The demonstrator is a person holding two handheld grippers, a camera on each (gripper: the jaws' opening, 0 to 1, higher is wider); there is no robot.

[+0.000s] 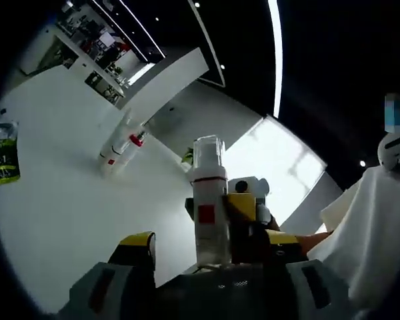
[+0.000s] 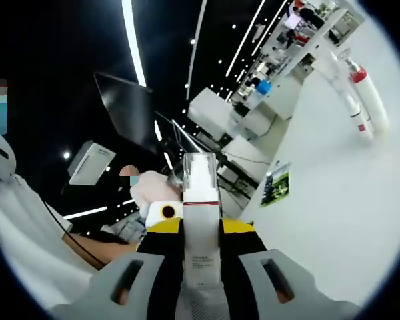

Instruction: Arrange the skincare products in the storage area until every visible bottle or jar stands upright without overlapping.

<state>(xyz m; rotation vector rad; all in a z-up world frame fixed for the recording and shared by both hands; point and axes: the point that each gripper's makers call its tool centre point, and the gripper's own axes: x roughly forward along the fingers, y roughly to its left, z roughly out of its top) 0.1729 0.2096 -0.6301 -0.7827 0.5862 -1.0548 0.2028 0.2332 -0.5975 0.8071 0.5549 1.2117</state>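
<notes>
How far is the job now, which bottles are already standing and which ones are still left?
In hand: the right gripper is shut on the white pump bottle, lifted off the table. The left gripper is open beside it. Left: two white bottles lie on the table. No bottle stands upright on it yet.

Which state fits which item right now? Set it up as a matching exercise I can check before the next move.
Items:
1. white pump bottle with clear cap and red band
2. two slim white bottles with red trim
3. green and black card
4. left tool

States:
A. open
B. lying down on the white table
C. clamped in the right tool
D. by the table's edge

Pairs: 1-C, 2-B, 3-D, 4-A
</notes>
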